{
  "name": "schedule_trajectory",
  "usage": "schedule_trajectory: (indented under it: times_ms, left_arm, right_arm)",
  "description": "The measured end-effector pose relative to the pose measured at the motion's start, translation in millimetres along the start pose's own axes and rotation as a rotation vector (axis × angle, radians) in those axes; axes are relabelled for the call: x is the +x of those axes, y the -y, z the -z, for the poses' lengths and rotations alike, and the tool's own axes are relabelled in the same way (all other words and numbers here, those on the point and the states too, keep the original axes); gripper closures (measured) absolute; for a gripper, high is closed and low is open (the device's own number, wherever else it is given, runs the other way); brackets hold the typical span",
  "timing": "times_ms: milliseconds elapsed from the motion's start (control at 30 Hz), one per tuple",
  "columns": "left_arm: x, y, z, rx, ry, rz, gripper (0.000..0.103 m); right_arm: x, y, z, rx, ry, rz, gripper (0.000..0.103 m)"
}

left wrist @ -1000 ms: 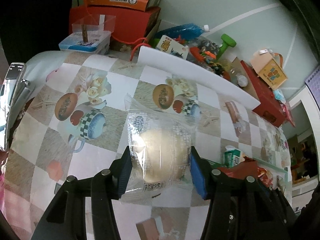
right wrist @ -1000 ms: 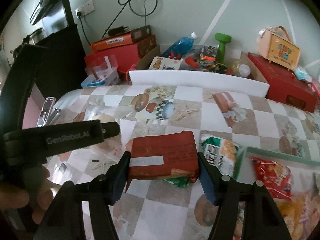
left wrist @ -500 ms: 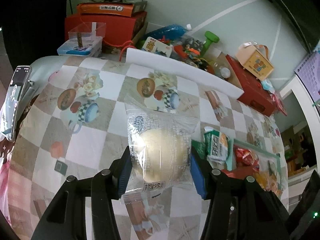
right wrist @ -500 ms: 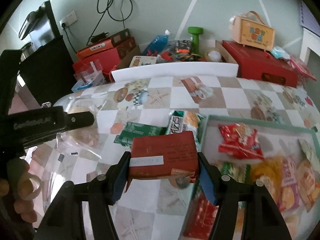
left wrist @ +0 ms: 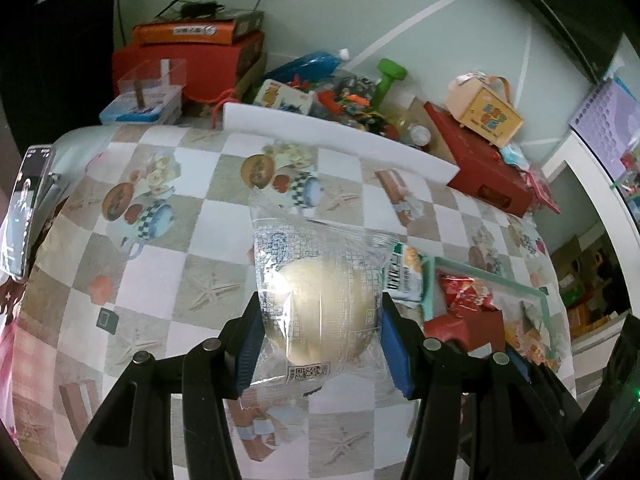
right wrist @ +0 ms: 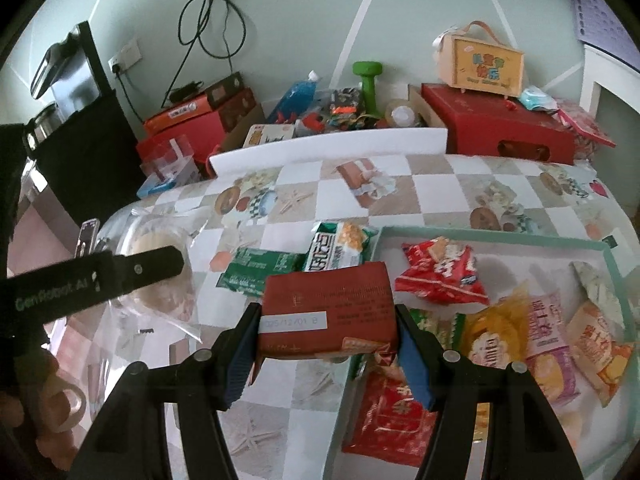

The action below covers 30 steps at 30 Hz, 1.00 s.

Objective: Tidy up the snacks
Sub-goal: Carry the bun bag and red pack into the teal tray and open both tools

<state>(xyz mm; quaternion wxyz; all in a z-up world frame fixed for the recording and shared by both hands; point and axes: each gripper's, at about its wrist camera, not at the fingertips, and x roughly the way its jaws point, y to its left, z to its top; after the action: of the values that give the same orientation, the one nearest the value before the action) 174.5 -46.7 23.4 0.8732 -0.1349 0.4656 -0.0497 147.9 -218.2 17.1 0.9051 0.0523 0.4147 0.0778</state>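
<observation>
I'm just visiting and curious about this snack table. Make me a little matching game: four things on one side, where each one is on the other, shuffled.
Things:
1. bun in clear wrapper
2. dark red packet
3. two green packets
4. green dumbbell

Places:
A. lying on the tablecloth just left of the tray
B. clamped in the right tool
C. standing among the clutter behind the white board
D. clamped in the left tool

Pairs: 1-D, 2-B, 3-A, 4-C
</observation>
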Motion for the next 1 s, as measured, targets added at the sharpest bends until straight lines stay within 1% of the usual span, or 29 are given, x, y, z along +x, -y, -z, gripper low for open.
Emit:
schedule_trajectory:
  times_ms: [100,200,300,600,833,1000]
  left_arm:
    - [0,15,3,0.038,0.000,0.006,0.048]
    - [4,30,7,0.070,-0.012,0.023,0.048]
    - [7,44,13,0.101,-0.026,0.041,0.048]
    - [20,89,32,0.211,-0.072,0.090,0.047]
    - [29,117,50,0.287,-0.110,0.114,0.048]
    - [34,137,64,0.340,-0.130,0.140,0.047]
  right_arm:
    - [-5,11,-3,0.012,0.012,0.020,0.036]
    - [-12,29,-7,0.041,0.028,0.062,0.036]
    - [-17,54,-8,0.086,0.036,0.118,0.036]
    - [-33,116,-8,0.209,0.053,0.228,0.036]
    - [-43,159,-2,0.309,0.057,0.279,0.036]
    - [-50,180,4,0.362,0.059,0.314,0.036]
